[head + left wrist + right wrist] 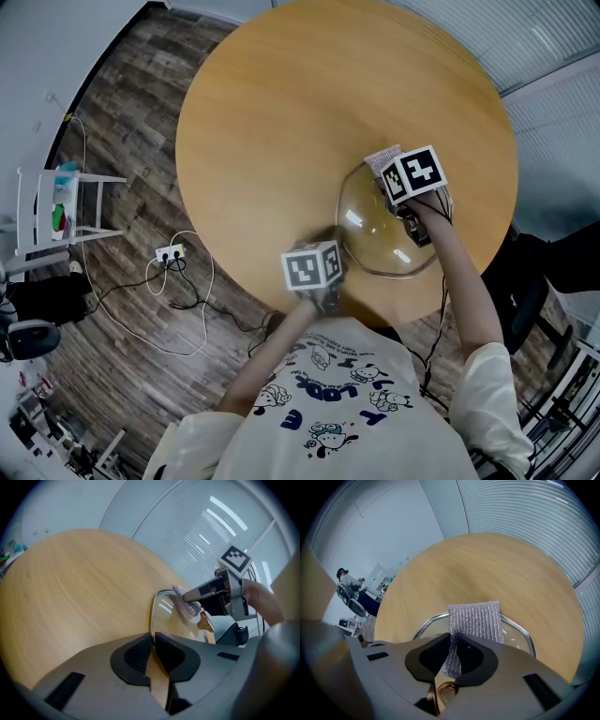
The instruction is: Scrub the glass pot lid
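Head view shows the glass pot lid point(375, 234) sitting near the edge of the round table point(281, 112) closest to the person, a bit to the right. The left gripper point(152, 641) is pinched tight on the lid's thin metal rim. The right gripper point(452, 644) squeezes one end of a silver scrub pad point(477, 617), which sticks out over the glass. If the pad pushes too hard, I think the rim could slip out of the left claw. Then the lid could slide off the table and break. The pad could also pull loose. The lid is see-through and shiny, with a metal ring around it and a copper-coloured knob point(443, 693).
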A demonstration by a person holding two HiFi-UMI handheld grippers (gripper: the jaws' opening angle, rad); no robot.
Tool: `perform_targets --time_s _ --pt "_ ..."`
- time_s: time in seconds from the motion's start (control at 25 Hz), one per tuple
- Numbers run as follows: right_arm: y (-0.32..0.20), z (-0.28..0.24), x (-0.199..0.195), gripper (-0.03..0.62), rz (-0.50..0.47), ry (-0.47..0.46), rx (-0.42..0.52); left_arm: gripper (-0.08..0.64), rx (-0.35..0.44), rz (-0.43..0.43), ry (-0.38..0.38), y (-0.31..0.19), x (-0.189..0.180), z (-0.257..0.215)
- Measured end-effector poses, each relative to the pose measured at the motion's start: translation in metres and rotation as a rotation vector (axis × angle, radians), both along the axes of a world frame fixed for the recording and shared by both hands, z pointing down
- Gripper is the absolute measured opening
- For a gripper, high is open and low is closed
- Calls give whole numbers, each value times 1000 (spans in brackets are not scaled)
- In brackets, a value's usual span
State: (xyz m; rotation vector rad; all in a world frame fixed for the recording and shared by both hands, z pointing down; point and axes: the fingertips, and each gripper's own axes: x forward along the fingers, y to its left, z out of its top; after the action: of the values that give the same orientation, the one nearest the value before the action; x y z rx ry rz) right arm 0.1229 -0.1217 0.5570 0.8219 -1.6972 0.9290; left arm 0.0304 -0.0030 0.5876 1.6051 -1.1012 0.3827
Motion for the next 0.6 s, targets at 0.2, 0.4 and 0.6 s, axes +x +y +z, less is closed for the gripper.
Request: perform_targets --time_s 0.2,0.4,0.6 --pt "-2 0 9 61 21 4 5 37 1 2 -1 0 0 1" --pt "-4 1 17 61 43 8 9 37 1 3 -5 -1 -1 2" --pt "-5 -2 28 61 70 20 13 37 0 4 -5 0 -2 0"
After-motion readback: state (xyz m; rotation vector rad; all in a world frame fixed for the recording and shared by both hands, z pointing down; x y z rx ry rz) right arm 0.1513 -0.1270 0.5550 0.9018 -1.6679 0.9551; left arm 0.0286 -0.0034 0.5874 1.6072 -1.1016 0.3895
